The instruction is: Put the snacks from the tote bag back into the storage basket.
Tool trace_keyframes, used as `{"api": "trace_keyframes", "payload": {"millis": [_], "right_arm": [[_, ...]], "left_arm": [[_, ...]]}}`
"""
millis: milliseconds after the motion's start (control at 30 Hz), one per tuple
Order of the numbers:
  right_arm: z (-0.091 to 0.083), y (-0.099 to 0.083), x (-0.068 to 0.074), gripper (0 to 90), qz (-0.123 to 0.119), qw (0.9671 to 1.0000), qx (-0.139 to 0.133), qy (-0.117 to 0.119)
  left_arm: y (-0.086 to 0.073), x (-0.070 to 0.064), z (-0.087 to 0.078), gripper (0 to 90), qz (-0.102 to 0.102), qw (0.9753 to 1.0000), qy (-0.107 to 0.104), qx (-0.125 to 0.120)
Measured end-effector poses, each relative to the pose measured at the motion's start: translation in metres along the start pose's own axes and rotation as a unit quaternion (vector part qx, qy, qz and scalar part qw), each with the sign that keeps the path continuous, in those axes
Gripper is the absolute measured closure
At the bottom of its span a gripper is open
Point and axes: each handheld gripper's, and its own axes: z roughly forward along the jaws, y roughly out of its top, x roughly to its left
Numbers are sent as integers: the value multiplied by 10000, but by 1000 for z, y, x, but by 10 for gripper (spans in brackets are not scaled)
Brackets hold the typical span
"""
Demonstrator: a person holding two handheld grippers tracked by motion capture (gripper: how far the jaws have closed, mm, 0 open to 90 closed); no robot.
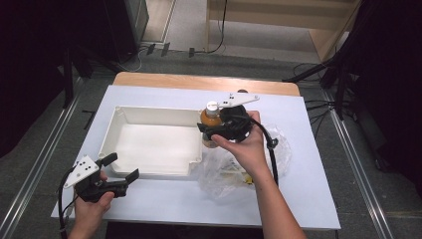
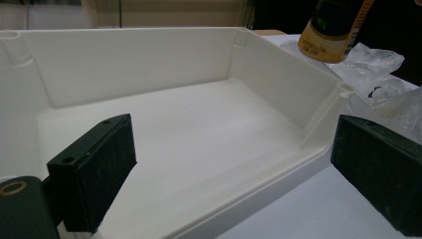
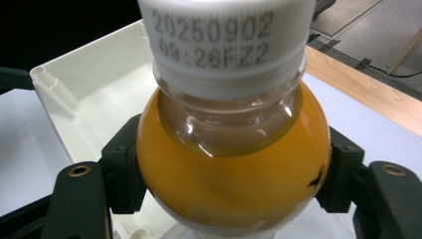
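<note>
While the right gripper (image 1: pixel 213 130) holds the small clear plastic bottle of orange drink with a white cap (image 1: pixel 211 121) upright, the bottle hangs at the right end of the white plastic tub (image 1: pixel 115 132). The open tub lies just to the left of the bottle, so I think a short move that way would put the bottle over the tub's bare floor. The bottle's long side points up and down, cap on top. The right hand is the near one. The left gripper (image 1: pixel 122 167) is down at the tub's front left corner, well apart from the bottle.

In the right gripper view, the two black jaws squeeze the round orange shoulder of the bottle from both sides. The cap has a printed number on it. In the left gripper view, the bottle's bottom part has a dark and yellow label, and it hangs off the table.

The left gripper's jaws are spread wide with nothing between them. A crinkly clear plastic bag (image 1: pixel 226 169) lies on the table just right of the tub.
</note>
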Motion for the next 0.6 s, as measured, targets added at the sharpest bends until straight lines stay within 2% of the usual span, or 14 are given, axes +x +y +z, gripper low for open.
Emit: {"api": "trace_keyframes", "payload": {"millis": [600], "right_arm": [[19,14,11,307,-102,9999,48,117]], "left_arm": [[0,0,0,43,-3,10000,-32,-15]]}}
